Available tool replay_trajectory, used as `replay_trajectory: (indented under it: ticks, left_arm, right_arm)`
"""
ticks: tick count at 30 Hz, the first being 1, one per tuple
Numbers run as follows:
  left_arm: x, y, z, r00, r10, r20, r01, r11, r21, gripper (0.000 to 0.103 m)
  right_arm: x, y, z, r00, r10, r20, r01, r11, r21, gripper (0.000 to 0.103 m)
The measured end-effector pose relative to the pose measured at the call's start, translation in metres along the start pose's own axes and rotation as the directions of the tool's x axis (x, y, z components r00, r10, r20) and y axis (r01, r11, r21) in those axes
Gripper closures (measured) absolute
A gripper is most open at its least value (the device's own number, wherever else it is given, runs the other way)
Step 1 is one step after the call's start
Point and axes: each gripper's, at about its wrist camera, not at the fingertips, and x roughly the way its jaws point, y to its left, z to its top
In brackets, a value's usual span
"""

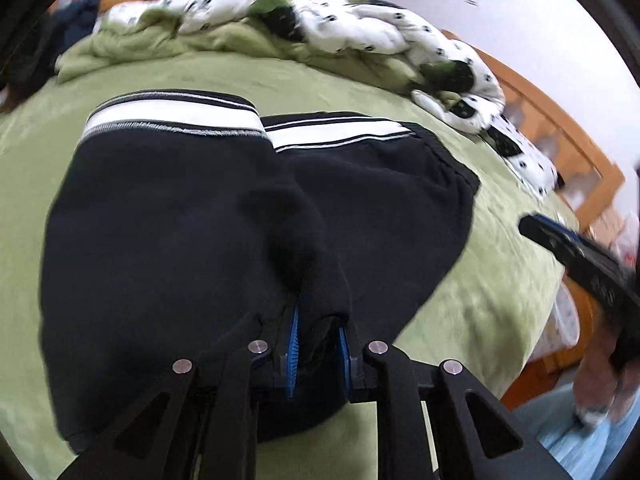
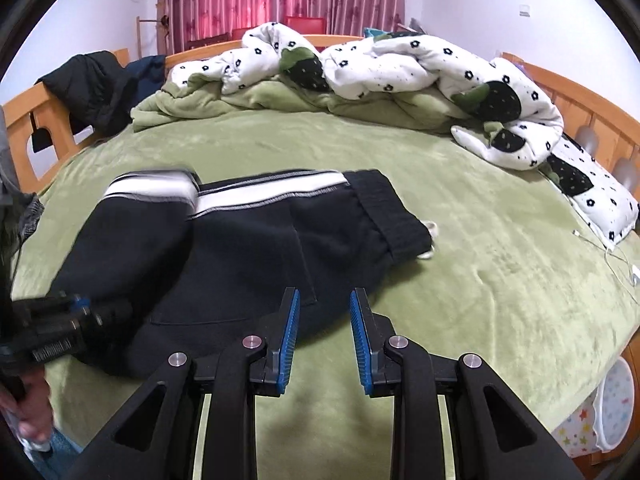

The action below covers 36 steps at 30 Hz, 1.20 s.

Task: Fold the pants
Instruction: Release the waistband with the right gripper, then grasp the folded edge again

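Left gripper (image 1: 316,344) jaws clenched on black pants (image 1: 180,216) fold, lifted over green bed (image 2: 480,264). Right gripper (image 2: 325,336) jaws released, empty, near pants' edge.

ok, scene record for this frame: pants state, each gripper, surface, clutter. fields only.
pants: black pants with white side stripe, partly folded, one end lifted over the rest
left gripper: shut on a bunch of the pants fabric
right gripper: open, nothing between the pads, above the pants' near edge
surface: green blanket on a wooden-framed bed
clutter: white flower-print duvet heaped at the far side
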Motion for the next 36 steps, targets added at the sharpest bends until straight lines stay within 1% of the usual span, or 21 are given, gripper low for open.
replay_trajectory:
  ticks: [1,2,3,4,5,6,8,10,13,14,18,19,21,22,24,25,26,27,30,33,36]
  left_arm:
    - [-0.011,-0.002,-0.001,1.0,-0.003,0.018,0.002,0.999,0.032,0.076]
    - [-0.022,0.0,-0.001,0.999,-0.035,0.029,0.034,0.998,0.05,0.066]
    - [-0.036,0.005,-0.002,0.995,-0.087,0.043,0.085,0.995,0.053,0.063]
    - [-0.051,0.013,-0.003,0.991,-0.115,0.065,0.113,0.993,0.043,0.053]
    - [-0.061,0.018,-0.004,0.991,-0.107,0.084,0.105,0.994,0.033,0.041]
    - [-0.076,0.029,-0.006,0.991,-0.065,0.114,0.064,0.998,0.019,0.037]
    - [-0.093,0.049,-0.008,0.988,-0.008,0.152,0.008,1.0,0.002,0.037]
    - [-0.1,0.075,-0.006,0.981,0.101,0.164,-0.096,0.995,-0.038,0.037]
    - [-0.105,0.116,-0.007,0.954,0.251,0.162,-0.231,0.964,-0.134,0.037]
    - [-0.106,0.127,-0.008,0.948,0.273,0.163,-0.247,0.955,-0.163,0.037]
    - [-0.102,0.173,-0.019,0.939,0.302,0.165,-0.24,0.919,-0.313,0.037]
    - [-0.097,0.181,-0.02,0.935,0.319,0.153,-0.254,0.906,-0.337,0.037]
    - [-0.089,0.192,-0.022,0.924,0.363,0.122,-0.295,0.878,-0.378,0.037]
    - [-0.085,0.199,-0.023,0.924,0.367,0.109,-0.295,0.864,-0.408,0.037]
    - [-0.076,0.205,-0.023,0.941,0.325,0.096,-0.25,0.857,-0.45,0.037]
    - [-0.073,0.206,-0.024,0.946,0.31,0.092,-0.235,0.854,-0.465,0.037]
    - [-0.07,0.205,-0.025,0.949,0.301,0.092,-0.224,0.852,-0.473,0.037]
    - [-0.067,0.203,-0.025,0.952,0.292,0.094,-0.216,0.854,-0.474,0.037]
    - [-0.06,0.196,-0.026,0.955,0.281,0.099,-0.207,0.865,-0.458,0.037]
    - [-0.055,0.183,-0.028,0.956,0.276,0.099,-0.21,0.881,-0.423,0.037]
    - [-0.051,0.168,-0.027,0.958,0.269,0.103,-0.214,0.905,-0.367,0.037]
  right_arm:
    - [0.0,-0.001,-0.001,1.0,0.006,-0.002,-0.006,1.0,-0.004,0.077]
    - [0.0,0.001,-0.003,1.0,0.014,-0.002,-0.014,1.0,-0.013,0.076]
    - [0.001,0.005,-0.004,1.0,0.021,-0.002,-0.021,0.999,-0.027,0.075]
    - [0.002,0.01,-0.004,0.999,0.033,-0.003,-0.033,0.999,-0.041,0.071]
    - [0.003,0.014,-0.004,0.999,0.042,-0.006,-0.042,0.998,-0.047,0.069]
    - [0.006,0.018,-0.002,0.998,0.061,-0.017,-0.061,0.997,-0.048,0.069]
    - [0.011,0.027,0.004,0.989,0.143,-0.048,-0.144,0.99,-0.014,0.067]
    - [0.02,0.036,0.013,0.965,0.249,-0.082,-0.243,0.967,0.071,0.061]
    - [0.035,0.058,0.022,0.922,0.371,-0.111,-0.352,0.923,0.155,0.057]
    - [0.042,0.068,0.024,0.913,0.388,-0.125,-0.366,0.915,0.166,0.056]
    - [0.077,0.115,0.025,0.907,0.371,-0.198,-0.35,0.927,0.134,0.053]
    - [0.089,0.125,0.021,0.9,0.372,-0.227,-0.35,0.927,0.133,0.053]
    - [0.112,0.136,0.014,0.866,0.416,-0.276,-0.382,0.908,0.17,0.053]
    - [0.121,0.139,0.012,0.853,0.441,-0.281,-0.401,0.896,0.188,0.057]
    - [0.126,0.141,0.016,0.858,0.441,-0.262,-0.406,0.896,0.178,0.075]
    - [0.123,0.141,0.022,0.852,0.463,-0.246,-0.433,0.886,0.168,0.086]
    - [0.117,0.138,0.028,0.853,0.475,-0.219,-0.449,0.879,0.158,0.087]
    - [0.105,0.133,0.038,0.864,0.475,-0.164,-0.459,0.879,0.13,0.088]
    - [0.085,0.12,0.059,0.895,0.439,-0.081,-0.437,0.899,0.036,0.088]
    - [0.074,0.094,0.073,0.939,0.343,-0.008,-0.343,0.938,-0.051,0.088]
    - [0.063,0.051,0.083,0.969,0.238,0.061,-0.234,0.97,-0.067,0.089]
